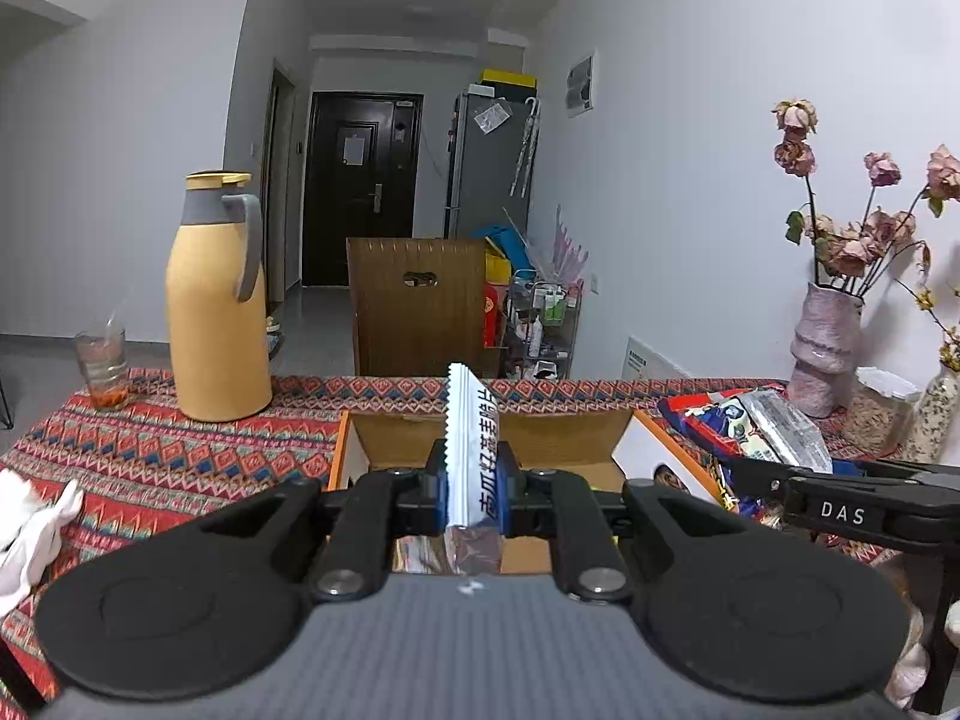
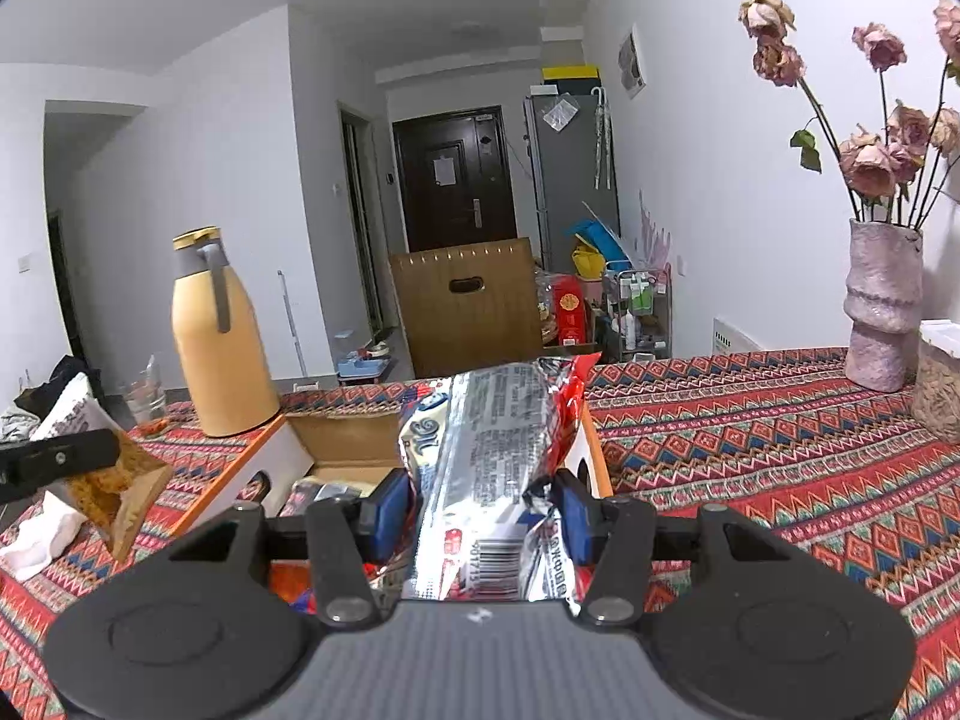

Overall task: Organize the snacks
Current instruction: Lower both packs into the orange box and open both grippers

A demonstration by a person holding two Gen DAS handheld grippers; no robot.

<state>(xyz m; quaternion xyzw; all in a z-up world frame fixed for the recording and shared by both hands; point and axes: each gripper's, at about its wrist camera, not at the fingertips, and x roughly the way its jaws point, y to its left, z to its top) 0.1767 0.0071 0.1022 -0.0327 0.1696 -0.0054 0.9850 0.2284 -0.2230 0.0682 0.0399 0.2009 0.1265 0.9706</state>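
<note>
Clamping my left claw [image 1: 471, 495] on a slim white packet [image 1: 471, 438], I am holding it upright just above the open cardboard box [image 1: 540, 450], its zigzag top edge pointing up and its brown lower end hanging toward the camera. Beyond the box, to its left, a yellow flask [image 1: 216, 300] and a glass [image 1: 103, 367] are standing on the patterned tablecloth [image 1: 180, 450]. To the box's right, my other claw is gripping a silvery snack bag [image 1: 759, 426].

Pinching that silver and red snack bag [image 2: 504, 456] in my right claw [image 2: 480, 516], I am holding it over the right side of the box [image 2: 342, 438]. Left of the box, the white packet [image 2: 108, 468] is showing its brown end. Well right of the box, a pink vase [image 2: 882, 312] is standing.
</note>
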